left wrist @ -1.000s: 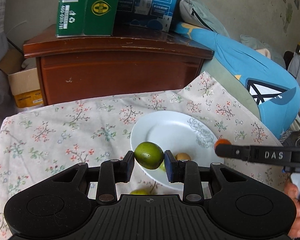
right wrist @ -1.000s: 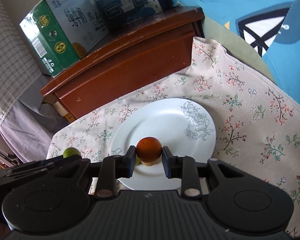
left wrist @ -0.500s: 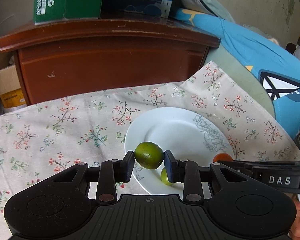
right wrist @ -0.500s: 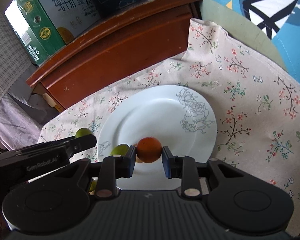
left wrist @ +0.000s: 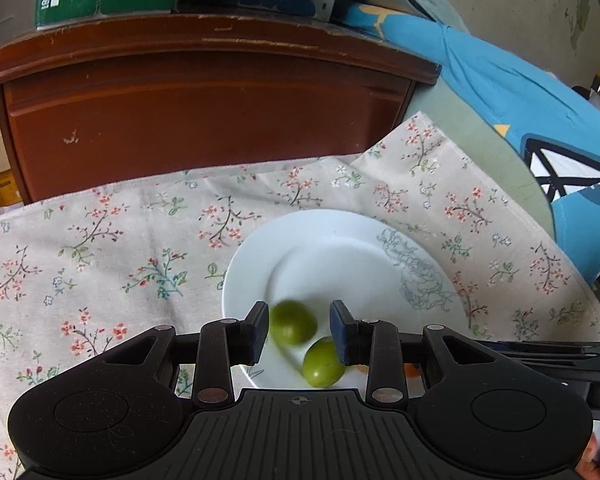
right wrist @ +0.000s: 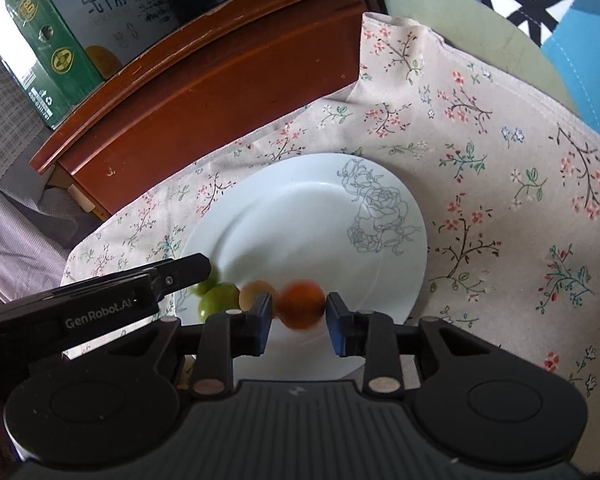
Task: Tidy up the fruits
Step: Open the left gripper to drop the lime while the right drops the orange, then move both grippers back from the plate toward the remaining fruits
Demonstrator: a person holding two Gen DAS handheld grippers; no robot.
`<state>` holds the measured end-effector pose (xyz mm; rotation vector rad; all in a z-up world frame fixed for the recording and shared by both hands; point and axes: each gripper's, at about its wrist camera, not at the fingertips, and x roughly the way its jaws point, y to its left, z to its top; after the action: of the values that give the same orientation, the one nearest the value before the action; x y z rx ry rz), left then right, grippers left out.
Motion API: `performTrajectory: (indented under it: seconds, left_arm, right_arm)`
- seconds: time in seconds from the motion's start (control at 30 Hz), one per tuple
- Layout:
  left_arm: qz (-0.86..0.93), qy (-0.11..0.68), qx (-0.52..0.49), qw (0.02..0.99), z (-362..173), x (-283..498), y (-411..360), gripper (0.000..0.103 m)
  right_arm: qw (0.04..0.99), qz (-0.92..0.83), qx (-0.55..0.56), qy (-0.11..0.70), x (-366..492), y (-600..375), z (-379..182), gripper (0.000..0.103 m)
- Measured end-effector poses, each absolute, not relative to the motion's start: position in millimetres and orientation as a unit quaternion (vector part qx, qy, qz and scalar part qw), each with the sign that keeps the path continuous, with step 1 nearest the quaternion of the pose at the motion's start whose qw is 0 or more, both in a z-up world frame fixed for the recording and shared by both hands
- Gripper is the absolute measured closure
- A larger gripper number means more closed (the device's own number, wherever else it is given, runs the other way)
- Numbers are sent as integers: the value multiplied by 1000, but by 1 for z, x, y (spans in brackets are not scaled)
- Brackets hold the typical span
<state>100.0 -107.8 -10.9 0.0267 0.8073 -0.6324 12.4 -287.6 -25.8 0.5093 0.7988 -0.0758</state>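
Releasing: both tools stand above the near part of the white plate [right wrist: 396, 280].
Left gripper [left wrist: 299, 330]: fingers apart; blurred green fruit [left wrist: 292, 322] between, seemingly free.
Right gripper [right wrist: 298, 320]: fingers apart around blurred orange fruit [right wrist: 302, 303].
Reason: the fruits are gathered on one plate.

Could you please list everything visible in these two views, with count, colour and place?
Plate: one, white with a grey rose print, on the floral cloth.
Green fruits: two, on the plate's near edge.
Orange fruit: one, blurred, between the right gripper's open fingers.
Tan fruit: one, on the plate beside the green ones.
Floral cloth: one, beige, under the plate.
Wooden cabinet: one, reddish brown, behind the cloth.
Cartons: two, green and blue, on the cabinet.
Left gripper: black, open.
Right gripper: black, open.
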Motion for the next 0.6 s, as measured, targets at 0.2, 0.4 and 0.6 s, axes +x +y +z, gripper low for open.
performTrajectory:
  seconds: [0.2, 0.4, 0.6]
  left_arm:
    - [-293, 370, 8, 882, 7, 94, -104, 38]
    - [-276, 366, 14, 889, 24, 86, -92, 25]
    - [-258, 367, 32, 893, 34, 76, -76, 19]
  right_arm:
    - [896, -35, 248, 368, 10, -290, -19, 72]
    - [899, -32, 251, 359, 10, -290, -13, 70]
    - [900, -22, 248, 357, 7, -285, -9, 69]
